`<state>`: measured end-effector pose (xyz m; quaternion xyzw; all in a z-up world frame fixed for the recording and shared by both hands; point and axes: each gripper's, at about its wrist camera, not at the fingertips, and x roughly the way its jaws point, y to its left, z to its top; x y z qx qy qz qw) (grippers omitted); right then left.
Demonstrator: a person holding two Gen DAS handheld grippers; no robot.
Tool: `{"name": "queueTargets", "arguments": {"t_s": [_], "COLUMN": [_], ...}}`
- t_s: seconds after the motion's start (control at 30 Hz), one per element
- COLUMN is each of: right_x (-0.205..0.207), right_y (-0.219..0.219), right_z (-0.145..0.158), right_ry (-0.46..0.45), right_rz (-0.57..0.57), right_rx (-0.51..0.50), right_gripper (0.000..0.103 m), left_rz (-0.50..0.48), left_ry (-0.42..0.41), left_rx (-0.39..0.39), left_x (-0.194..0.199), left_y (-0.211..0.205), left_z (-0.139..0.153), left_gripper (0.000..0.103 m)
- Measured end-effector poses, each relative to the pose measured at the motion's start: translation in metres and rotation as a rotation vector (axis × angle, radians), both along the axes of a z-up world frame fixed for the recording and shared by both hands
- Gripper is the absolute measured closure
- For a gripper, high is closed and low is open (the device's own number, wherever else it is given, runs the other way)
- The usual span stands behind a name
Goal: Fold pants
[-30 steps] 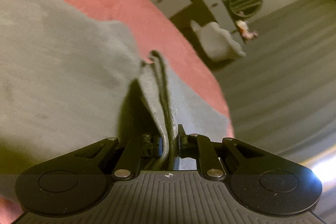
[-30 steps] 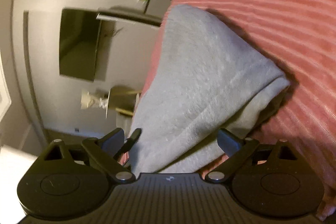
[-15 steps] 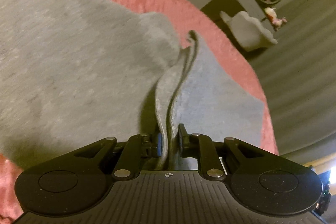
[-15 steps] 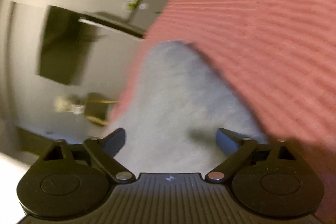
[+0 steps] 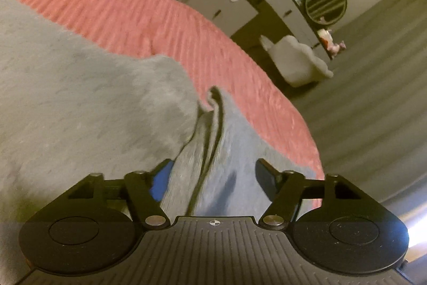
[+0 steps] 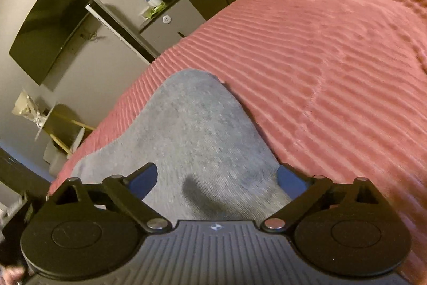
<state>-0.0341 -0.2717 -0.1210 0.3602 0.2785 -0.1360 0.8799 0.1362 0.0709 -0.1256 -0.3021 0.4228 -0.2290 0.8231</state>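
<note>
One pair of grey pants [image 5: 80, 103] on one pink bedspread [image 5: 133, 12]; left gripper [image 5: 213, 178] and right gripper [image 6: 216, 178] jaws opening, gripping nothing.

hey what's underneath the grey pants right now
The grey pants lie on a ribbed pink bedspread, which shows around them. Whatever sits directly beneath the fabric is covered.

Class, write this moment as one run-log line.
left gripper: opening, pants edge between fingers | right gripper: opening, empty | pants on bedspread
</note>
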Motion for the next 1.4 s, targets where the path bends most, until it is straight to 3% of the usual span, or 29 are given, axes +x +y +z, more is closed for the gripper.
{"name": "queueTargets", "arguments": {"t_s": [0.07,0.17,0.27,0.43,0.5,0.63,0.7,0.8,0.9,1.0,1.1,1.17,1.23,1.3,1.4], "right_x": [-0.005,-0.001,0.001,0.006,0.007,0.007,0.007,0.008,0.004,0.023,0.046,0.066,0.093,0.119,0.127], "right_y": [0.006,0.013,0.013,0.029,0.033,0.036,0.038,0.037,0.03,0.033,0.046,0.052,0.052,0.045,0.055], "right_z": [-0.005,-0.014,-0.023,-0.022,-0.022,-0.021,-0.018,-0.001,0.023,0.037,0.051,0.055,0.045,0.022,0.017], "right_ry": [-0.001,0.042,0.053,0.091,0.101,0.101,0.112,0.105,0.027,0.025,0.001,0.003,0.096,0.228,0.234], "right_rz": [0.032,0.079,0.089,0.144,0.16,0.17,0.175,0.123,0.035,0.065,0.112,0.145,0.167,0.184,0.2], "right_rx": [-0.052,-0.148,-0.15,-0.276,-0.315,-0.329,-0.34,-0.377,-0.403,-0.419,-0.481,-0.551,-0.571,-0.508,-0.539], "right_gripper": [0.004,0.0,0.0,0.0,0.0,0.0,0.0,0.0,0.0,0.005,0.016,0.041,0.05,0.048,0.038], "left_rz": [-0.009,0.025,0.041,0.075,0.112,0.265,0.268,0.294,0.328,0.331,0.342,0.365,0.377,0.387,0.398], "left_ry": [-0.032,-0.071,-0.078,-0.103,-0.134,-0.207,-0.181,-0.145,-0.105,-0.056,-0.029,-0.023,-0.01,0.003,0.014], "left_rx": [0.066,0.158,0.216,0.238,0.256,0.433,0.421,0.305,0.272,0.217,0.206,0.214,0.217,0.213,0.199], "left_x": [0.003,-0.001,-0.003,-0.005,-0.008,-0.017,-0.024,-0.045,-0.055,-0.058,-0.056,-0.057,-0.061,-0.064,-0.063], "left_y": [-0.011,-0.02,-0.025,-0.025,-0.021,-0.006,0.014,0.054,0.077,0.089,0.098,0.105,0.112,0.118,0.123], "left_z": [0.003,0.004,0.005,0.015,0.021,0.036,0.036,0.03,0.024,0.016,0.012,0.011,0.007,0.003,-0.001], "left_gripper": [0.057,0.063,0.068,0.074,0.084,0.09,0.077,0.054,0.046,0.042,0.039,0.035,0.033,0.033,0.033]}}
